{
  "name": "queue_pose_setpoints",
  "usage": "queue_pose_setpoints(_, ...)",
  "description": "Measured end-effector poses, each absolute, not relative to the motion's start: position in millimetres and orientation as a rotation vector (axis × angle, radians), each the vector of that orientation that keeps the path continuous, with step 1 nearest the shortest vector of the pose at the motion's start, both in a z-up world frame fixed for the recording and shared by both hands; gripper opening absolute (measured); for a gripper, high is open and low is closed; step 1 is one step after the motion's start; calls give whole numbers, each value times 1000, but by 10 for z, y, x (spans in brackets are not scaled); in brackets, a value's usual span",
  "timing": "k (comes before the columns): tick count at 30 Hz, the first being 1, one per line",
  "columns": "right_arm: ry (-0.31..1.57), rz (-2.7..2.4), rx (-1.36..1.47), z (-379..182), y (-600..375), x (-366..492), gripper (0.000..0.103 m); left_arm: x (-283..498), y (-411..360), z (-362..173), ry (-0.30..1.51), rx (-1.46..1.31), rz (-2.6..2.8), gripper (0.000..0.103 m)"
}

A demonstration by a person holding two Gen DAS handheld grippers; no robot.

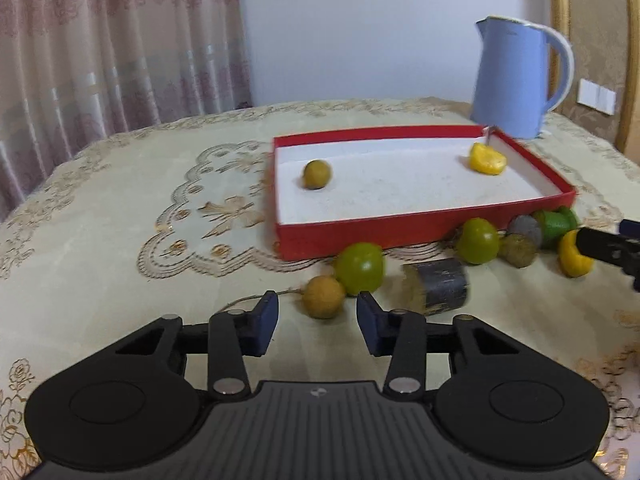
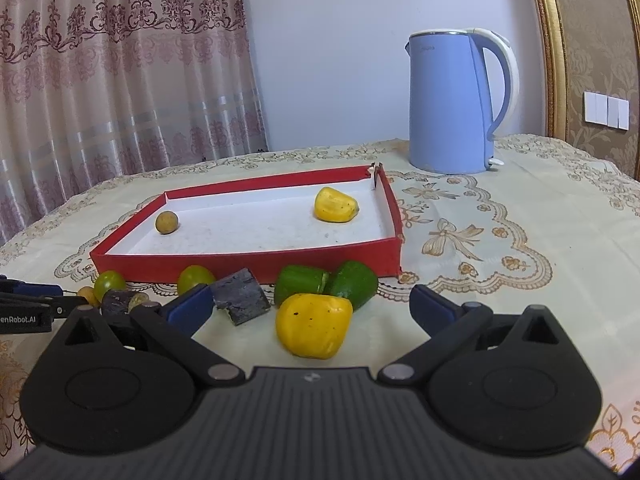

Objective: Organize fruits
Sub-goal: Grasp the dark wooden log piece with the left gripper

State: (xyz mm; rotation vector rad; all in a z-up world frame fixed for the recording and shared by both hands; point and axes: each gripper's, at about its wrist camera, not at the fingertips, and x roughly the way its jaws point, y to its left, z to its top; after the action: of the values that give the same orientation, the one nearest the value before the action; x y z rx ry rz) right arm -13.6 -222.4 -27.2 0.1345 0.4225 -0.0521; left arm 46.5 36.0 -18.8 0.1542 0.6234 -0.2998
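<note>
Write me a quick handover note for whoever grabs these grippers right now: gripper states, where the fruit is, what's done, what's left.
Left gripper: open, nothing held, lined up just short of a small brown round fruit on the tablecloth.
Right gripper: open wide, empty, with the big yellow fruit on the cloth between its fingers, not touching.
Done: the red tray holds a small brown fruit at its left end and a yellow fruit at its right.
Left: two green grapes, two green chunks and dark blocks, all along the tray's near wall.
</note>
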Motion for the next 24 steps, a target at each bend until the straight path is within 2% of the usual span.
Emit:
queue_pose_setpoints(7,429,-60,140,-276,-2229,-127,103,283,-14,-107,590,163,-445,43)
queue_pose_setpoints(15,436,-55,140,-275,-2231,-160,103,426,-345,-260,655,199,-342,43)
queue_pose_setpoints(17,441,-53,141,-268,-2245,-172,103,472,-313,-287,686,163,-331,33)
queue_pose_setpoints(24,474,-23,123,-229,-2271,-197,103,382,-144,-256,667,81,-323,33)
